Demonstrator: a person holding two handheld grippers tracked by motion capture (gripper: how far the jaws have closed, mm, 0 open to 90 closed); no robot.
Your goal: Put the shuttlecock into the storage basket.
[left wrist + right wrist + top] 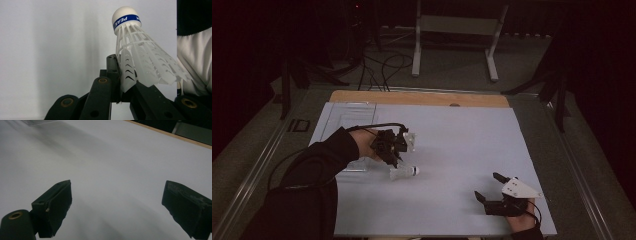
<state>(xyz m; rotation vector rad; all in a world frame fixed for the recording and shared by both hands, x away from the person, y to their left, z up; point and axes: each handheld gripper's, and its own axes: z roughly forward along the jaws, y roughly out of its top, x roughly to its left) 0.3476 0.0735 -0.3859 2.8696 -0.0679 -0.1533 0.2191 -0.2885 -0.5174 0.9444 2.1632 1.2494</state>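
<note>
A white plastic shuttlecock [140, 57] with a blue band round its cork is caught by the edge of its skirt between the jaws of my left gripper [119, 75], which is shut on it. Its cork points away from the camera. From above, the shuttlecock [404, 172] hangs just under the left gripper [396, 159], left of the table's middle, cork to the right. My right gripper [492, 186] rests near the front right corner, and its jaws stand wide apart with nothing between them. In its own view the right gripper [116, 205] faces bare white surface.
The white table top [462, 135] has a wooden strip [422, 97] along its far edge. A clear plastic tray [352, 114] lies at the back left corner. A white metal stand [454, 30] and cables are on the floor beyond.
</note>
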